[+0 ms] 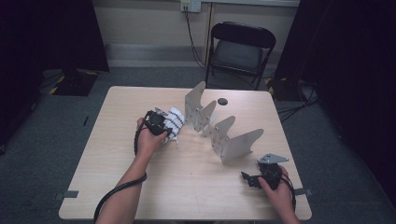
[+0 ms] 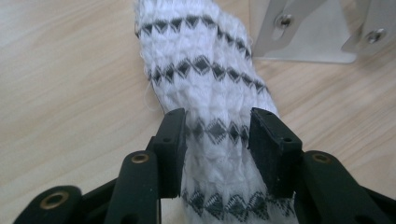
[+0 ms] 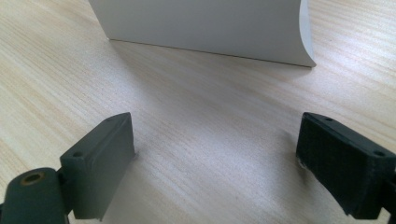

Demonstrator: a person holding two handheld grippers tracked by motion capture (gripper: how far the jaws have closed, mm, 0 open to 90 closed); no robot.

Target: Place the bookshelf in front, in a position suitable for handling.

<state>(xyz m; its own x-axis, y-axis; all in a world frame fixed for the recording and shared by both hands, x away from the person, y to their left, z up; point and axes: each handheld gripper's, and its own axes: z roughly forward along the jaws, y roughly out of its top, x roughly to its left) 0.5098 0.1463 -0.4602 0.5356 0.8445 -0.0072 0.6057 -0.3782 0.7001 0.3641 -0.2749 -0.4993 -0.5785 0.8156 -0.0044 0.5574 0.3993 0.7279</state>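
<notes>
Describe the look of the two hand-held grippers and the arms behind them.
Both tools are black. The left gripper has two flat rectangular jaws with small screw holes, on links with brass-coloured pivots. The right gripper carries a grey three-cornered plate on top. A thick black cable trails from the left one. The forearms are bare, no sleeves showing.

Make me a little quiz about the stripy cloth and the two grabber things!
1. True or false: the left tool grips the white cloth.
2. What colour is the cloth's diamond pattern?
3. The right tool is: A) shut on the cloth, B) open over bare table, C) holding the metal rack.

Key: 1 true; 2 black; 3 B.
</notes>
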